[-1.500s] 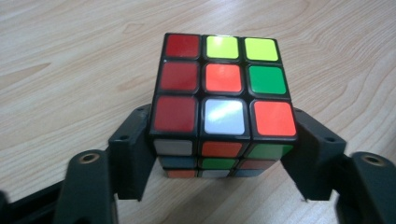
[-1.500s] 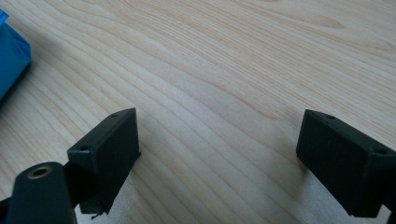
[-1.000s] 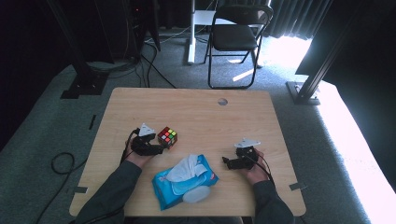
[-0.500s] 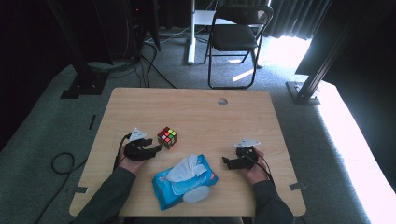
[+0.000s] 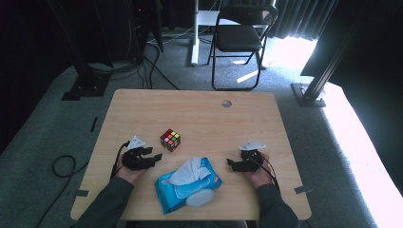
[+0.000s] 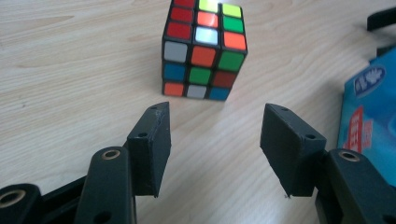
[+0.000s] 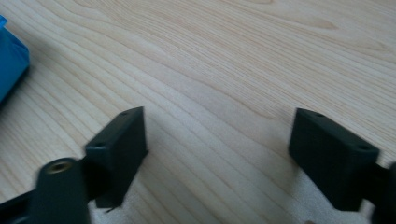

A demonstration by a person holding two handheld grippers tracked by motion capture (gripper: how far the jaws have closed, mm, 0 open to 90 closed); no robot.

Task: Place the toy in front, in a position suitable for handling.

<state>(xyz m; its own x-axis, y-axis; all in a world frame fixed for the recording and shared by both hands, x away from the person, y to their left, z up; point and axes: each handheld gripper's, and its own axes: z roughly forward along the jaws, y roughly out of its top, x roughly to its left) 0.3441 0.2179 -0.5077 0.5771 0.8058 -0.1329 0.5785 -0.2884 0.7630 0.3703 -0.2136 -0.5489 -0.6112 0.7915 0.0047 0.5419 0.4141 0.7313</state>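
Note:
A scrambled Rubik's cube (image 5: 170, 139) (image 6: 203, 49) sits on the wooden table (image 5: 209, 114), left of centre. Just short of it, my left gripper (image 5: 153, 154) (image 6: 215, 116) stands open, its jaws apart and empty, aimed at the cube. A blue wet-wipes pack (image 5: 187, 184) with a white wipe sticking out lies near the front edge between the hands; its edge (image 6: 371, 112) appears in the left gripper view. My right gripper (image 5: 231, 164) (image 7: 217, 123) rests open over bare wood, right of the pack, holding nothing.
A small round hole (image 5: 226, 103) marks the table's far side. A folding chair (image 5: 240, 35) stands on the carpet beyond the table. Cables (image 5: 64, 166) trail off the left edge. The pack's blue corner (image 7: 11, 63) lies at the left of the right gripper view.
My left gripper has drawn back from the cube toward the front-left, leaving the cube standing free on the table. The right gripper has stayed put.

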